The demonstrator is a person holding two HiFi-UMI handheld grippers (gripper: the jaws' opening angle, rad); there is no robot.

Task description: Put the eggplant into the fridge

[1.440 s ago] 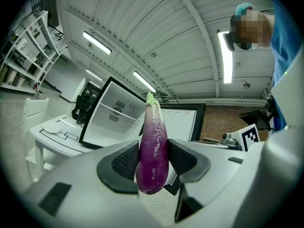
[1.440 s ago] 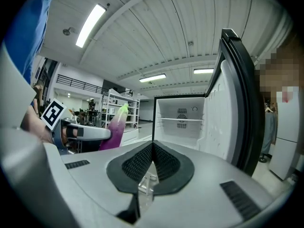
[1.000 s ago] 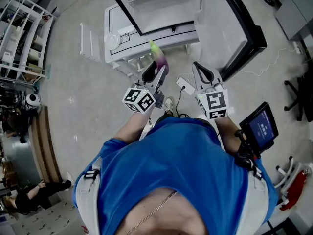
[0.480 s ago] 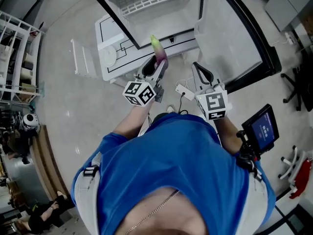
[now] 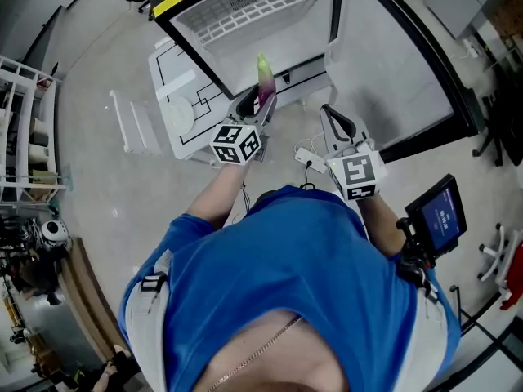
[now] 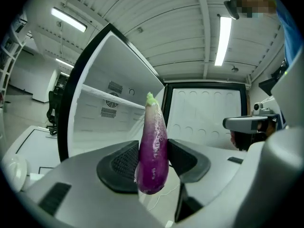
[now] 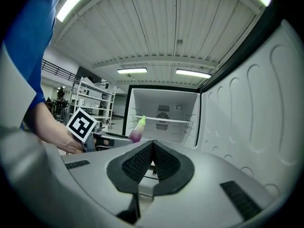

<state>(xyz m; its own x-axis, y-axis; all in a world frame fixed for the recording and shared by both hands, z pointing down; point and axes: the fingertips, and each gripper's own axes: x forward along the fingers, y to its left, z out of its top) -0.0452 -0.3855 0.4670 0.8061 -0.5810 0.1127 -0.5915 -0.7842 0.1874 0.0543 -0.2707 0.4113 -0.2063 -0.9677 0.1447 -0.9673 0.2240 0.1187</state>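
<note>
A blue shirt point(image 5: 302, 284) fills the lower half of the head view and hides most of both arms. Ahead of it, the left gripper point(image 5: 260, 104) has its jaws clamped on the eggplant point(image 5: 264, 78). From above, only the eggplant's upper part shows past the jaws; the rest is hidden under the gripper. The left gripper view shows it whole: upright between the jaws, glossy purple at the fat lower end, which hangs below them, paling to whitish near a light green tip. Just beside, the right gripper point(image 5: 333, 121) has its jaws together with nothing in them. Beyond, the fridge point(image 5: 261, 15) stands open, white inside, with a wire shelf point(image 7: 164, 121); the frame's edge cuts off its top. The eggplant is at the opening; whether its tip has crossed it cannot be told. The open door point(image 5: 392, 55) stands to the right
</note>
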